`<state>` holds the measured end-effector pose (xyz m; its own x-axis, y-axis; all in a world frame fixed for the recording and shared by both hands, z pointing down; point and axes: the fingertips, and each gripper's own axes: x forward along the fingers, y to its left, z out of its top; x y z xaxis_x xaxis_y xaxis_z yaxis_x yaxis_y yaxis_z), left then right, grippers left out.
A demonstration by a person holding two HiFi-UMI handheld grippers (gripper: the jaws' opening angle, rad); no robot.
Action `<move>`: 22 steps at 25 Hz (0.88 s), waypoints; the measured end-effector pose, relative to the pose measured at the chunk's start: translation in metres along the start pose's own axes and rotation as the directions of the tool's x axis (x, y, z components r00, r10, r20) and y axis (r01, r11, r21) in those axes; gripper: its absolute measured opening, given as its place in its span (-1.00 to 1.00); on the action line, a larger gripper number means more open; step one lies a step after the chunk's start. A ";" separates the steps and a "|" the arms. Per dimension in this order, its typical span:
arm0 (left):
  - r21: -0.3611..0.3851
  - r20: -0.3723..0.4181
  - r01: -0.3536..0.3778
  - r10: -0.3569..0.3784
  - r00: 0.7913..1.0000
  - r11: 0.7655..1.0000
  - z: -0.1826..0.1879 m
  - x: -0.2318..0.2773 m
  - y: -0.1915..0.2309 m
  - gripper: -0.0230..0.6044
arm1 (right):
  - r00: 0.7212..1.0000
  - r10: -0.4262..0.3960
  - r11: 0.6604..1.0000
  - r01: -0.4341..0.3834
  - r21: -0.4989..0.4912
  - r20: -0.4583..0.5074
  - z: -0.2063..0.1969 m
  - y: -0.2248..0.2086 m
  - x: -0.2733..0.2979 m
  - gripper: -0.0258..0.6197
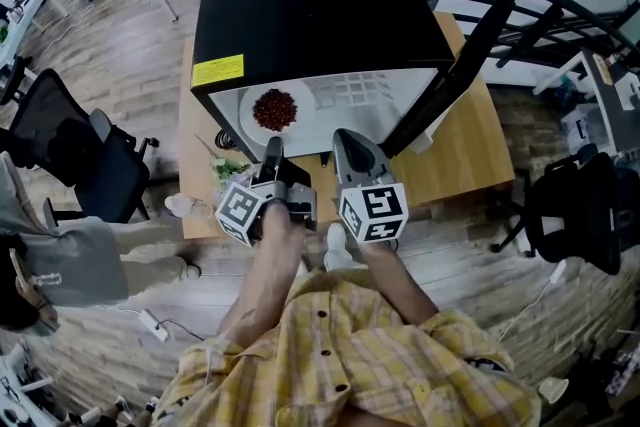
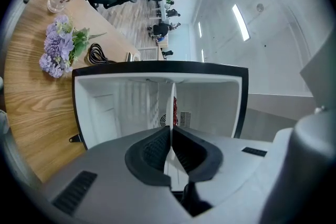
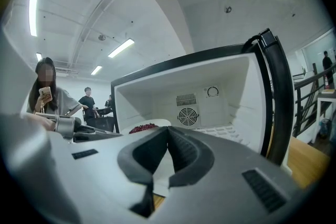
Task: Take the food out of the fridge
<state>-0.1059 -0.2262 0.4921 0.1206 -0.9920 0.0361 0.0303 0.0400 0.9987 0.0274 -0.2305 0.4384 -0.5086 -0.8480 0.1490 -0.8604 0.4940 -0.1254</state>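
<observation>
A black mini fridge (image 1: 300, 15) stands on a wooden table (image 1: 470, 155) with its door (image 1: 460, 65) swung open to the right. Inside at the left lies a white plate (image 1: 304, 103) with a heap of red food (image 1: 275, 109). My left gripper (image 1: 272, 147) is shut on the plate's near rim. In the left gripper view the plate (image 2: 172, 105) shows edge-on between the pads of the left gripper (image 2: 171, 131), with the red food (image 2: 175, 113) beside it. My right gripper (image 1: 345, 137) hangs at the fridge mouth, shut and empty. Past the right gripper (image 3: 168, 131) I see the plate (image 3: 160, 123) and food (image 3: 143, 127).
Purple flowers (image 2: 58, 50) and a coiled black cable (image 2: 97, 53) lie on the table left of the fridge. Ribbed white shelf floor (image 1: 360, 93) fills the fridge's right half. Black office chairs (image 1: 90, 155) stand on the floor at the left, with people further off (image 3: 47, 92).
</observation>
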 end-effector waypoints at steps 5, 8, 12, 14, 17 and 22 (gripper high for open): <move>-0.006 -0.012 0.020 -0.020 1.000 1.000 -0.004 -0.016 -0.010 -0.86 | 1.000 -0.005 1.000 0.005 -0.003 0.006 -0.001 0.010 -0.008 -0.90; -0.014 -0.023 0.030 -0.030 0.999 0.999 -0.008 -0.027 -0.013 -0.87 | 1.000 -0.008 1.000 0.008 -0.002 0.011 -0.003 0.016 -0.014 -0.90; -0.010 -0.025 0.032 -0.032 0.999 0.999 -0.007 -0.041 -0.014 -0.86 | 1.000 -0.011 1.000 0.011 -0.008 0.007 -0.010 0.025 -0.019 -0.90; -0.018 -0.030 0.043 -0.043 0.999 0.999 -0.006 -0.046 -0.019 -0.86 | 1.000 -0.012 1.000 0.012 -0.011 0.007 -0.012 0.030 -0.021 -0.90; -0.029 -0.048 0.047 -0.048 0.998 0.998 -0.009 -0.057 -0.021 -0.86 | 1.000 -0.014 1.000 0.014 -0.014 0.007 -0.017 0.037 -0.029 -0.90; -0.007 -0.066 0.042 -0.042 0.997 0.999 -0.009 -0.068 -0.022 -0.87 | 1.000 -0.024 1.000 0.024 -0.014 0.011 -0.020 0.046 -0.035 -0.90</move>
<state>-0.1055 -0.1582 0.4678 0.1848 -0.9827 -0.0083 0.0425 -0.0004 0.9991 0.0049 -0.1742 0.4474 -0.4877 -0.8616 0.1408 -0.8726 0.4763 -0.1080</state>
